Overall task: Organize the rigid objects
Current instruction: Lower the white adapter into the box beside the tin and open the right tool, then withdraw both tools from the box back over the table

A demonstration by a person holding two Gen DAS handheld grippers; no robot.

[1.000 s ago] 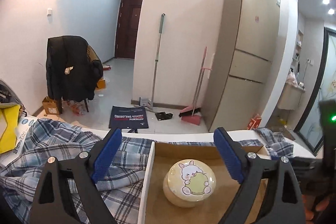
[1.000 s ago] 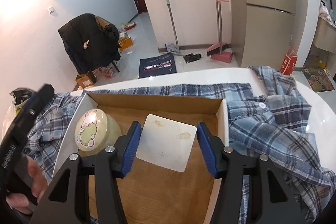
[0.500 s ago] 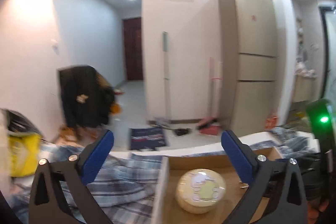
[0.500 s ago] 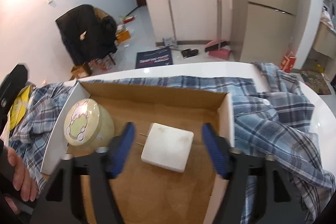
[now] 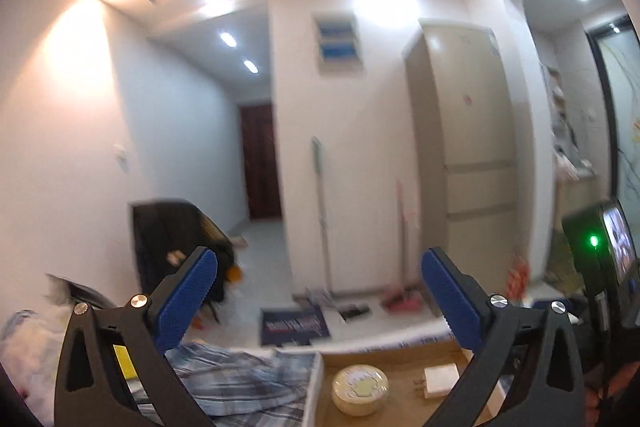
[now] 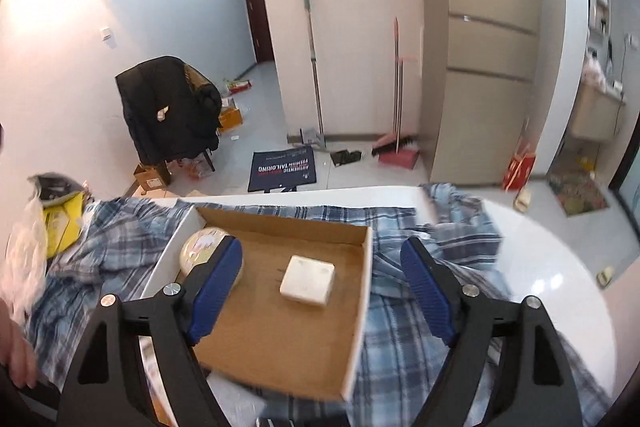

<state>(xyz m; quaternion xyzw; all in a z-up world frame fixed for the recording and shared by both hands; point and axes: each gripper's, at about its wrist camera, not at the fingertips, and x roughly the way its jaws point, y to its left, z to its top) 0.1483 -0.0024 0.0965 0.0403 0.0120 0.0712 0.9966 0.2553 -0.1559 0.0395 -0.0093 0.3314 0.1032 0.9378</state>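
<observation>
Both grippers lifted, empty; cardboard box (image 6: pixel 280 323) holds one tin (image 6: pixel 202 251), one charger (image 6: pixel 307 279)

One cardboard box (image 6: pixel 362 291), one round tin (image 6: pixel 202 250), one white adapter (image 6: pixel 307 279) (both inside)

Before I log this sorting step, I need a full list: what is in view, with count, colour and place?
cardboard box: one, brown, on the plaid shirt.
round tin: one, cream, box's left side.
charger block: one, white, box middle, apart from the tin.
plaid shirt: one, blue, spread over the white table.
yellow bag: one, far left.
chair with jacket: one, black, by the wall.
fridge: one, beige.
broom: one, pink.
floor mat: one, dark.
left claw: open, empty.
right claw: open, empty, above the box.
</observation>
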